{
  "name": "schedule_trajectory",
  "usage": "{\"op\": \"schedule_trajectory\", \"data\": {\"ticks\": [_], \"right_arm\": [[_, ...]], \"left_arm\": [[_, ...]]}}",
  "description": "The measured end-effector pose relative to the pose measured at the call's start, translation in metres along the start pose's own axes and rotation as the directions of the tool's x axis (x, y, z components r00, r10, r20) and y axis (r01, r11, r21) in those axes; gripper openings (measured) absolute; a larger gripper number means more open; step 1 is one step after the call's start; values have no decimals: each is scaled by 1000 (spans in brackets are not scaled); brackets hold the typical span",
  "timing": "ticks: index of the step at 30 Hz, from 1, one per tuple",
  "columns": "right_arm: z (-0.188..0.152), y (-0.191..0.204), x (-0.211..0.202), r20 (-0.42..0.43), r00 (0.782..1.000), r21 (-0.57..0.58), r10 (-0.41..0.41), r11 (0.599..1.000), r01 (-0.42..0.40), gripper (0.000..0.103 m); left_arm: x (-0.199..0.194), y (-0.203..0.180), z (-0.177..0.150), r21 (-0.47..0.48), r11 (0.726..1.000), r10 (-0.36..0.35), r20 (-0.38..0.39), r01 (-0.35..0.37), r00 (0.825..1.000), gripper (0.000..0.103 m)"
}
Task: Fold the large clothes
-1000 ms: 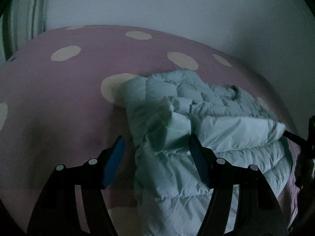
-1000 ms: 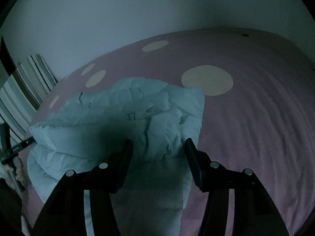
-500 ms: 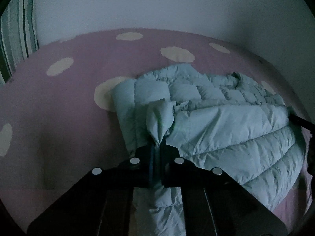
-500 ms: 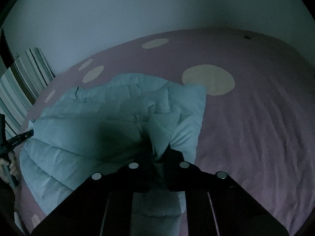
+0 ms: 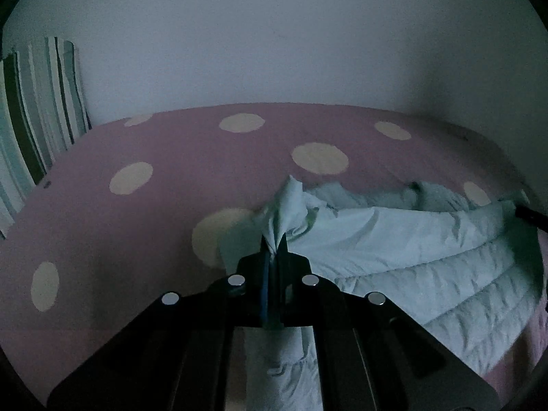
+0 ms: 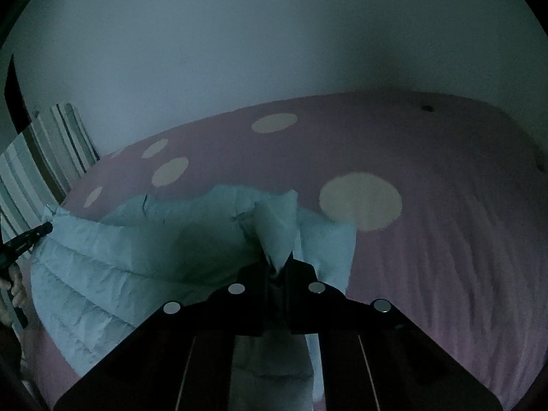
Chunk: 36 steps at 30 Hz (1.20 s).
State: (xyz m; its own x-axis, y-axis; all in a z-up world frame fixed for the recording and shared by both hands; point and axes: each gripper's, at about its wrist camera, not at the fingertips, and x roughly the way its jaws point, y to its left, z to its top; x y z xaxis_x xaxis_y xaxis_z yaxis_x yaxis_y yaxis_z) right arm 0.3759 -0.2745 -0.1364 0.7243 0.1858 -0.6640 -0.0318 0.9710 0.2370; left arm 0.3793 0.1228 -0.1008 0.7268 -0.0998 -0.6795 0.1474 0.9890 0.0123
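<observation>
A pale blue quilted puffer jacket (image 5: 411, 260) lies partly folded on a pink bed. My left gripper (image 5: 274, 246) is shut on a bunched fold at the jacket's left end and holds it up off the bed. In the right wrist view the same jacket (image 6: 137, 260) spreads to the left, and my right gripper (image 6: 275, 267) is shut on a raised fold at its right end. The cloth stretches between both grips. The other gripper's dark tip (image 6: 30, 236) shows at the jacket's far left edge.
The pink bed cover (image 5: 171, 233) has large cream dots and runs back to a pale wall (image 5: 274, 34). A striped cushion or headboard (image 5: 30, 116) stands at the left. A person's hand (image 6: 15, 291) shows at the left edge of the right wrist view.
Both grippers went from open around the jacket's folds to shut on them, then rose. The pinched cloth has lifted off the bed and more wall is now in view.
</observation>
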Motion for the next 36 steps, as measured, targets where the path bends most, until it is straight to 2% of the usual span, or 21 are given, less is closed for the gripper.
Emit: {"op": "schedule_trajectory", "data": {"ticks": [5, 9, 16, 21, 32, 36], "right_arm": [[34, -6, 29, 2, 1000, 37, -12, 999, 12, 5], [51, -9, 61, -38, 998, 32, -41, 999, 42, 5], [39, -13, 120, -143, 986, 19, -82, 996, 86, 5], [26, -18, 147, -189, 978, 21, -91, 995, 97, 6], [15, -18, 159, -162, 981, 8, -105, 994, 107, 6], [15, -17, 159, -158, 982, 12, -104, 994, 107, 6]], "left_arm": [[33, -8, 33, 15, 998, 67, -7, -67, 998, 3], [66, -17, 47, 50, 992, 117, -29, -116, 993, 3], [126, -17, 30, 52, 983, 182, -125, -177, 975, 3], [152, -15, 13, 49, 981, 191, -164, -185, 968, 3], [174, -12, -3, 14, 980, 199, -173, -199, 965, 4], [179, -17, 0, 41, 973, 229, -167, -225, 959, 4]]}}
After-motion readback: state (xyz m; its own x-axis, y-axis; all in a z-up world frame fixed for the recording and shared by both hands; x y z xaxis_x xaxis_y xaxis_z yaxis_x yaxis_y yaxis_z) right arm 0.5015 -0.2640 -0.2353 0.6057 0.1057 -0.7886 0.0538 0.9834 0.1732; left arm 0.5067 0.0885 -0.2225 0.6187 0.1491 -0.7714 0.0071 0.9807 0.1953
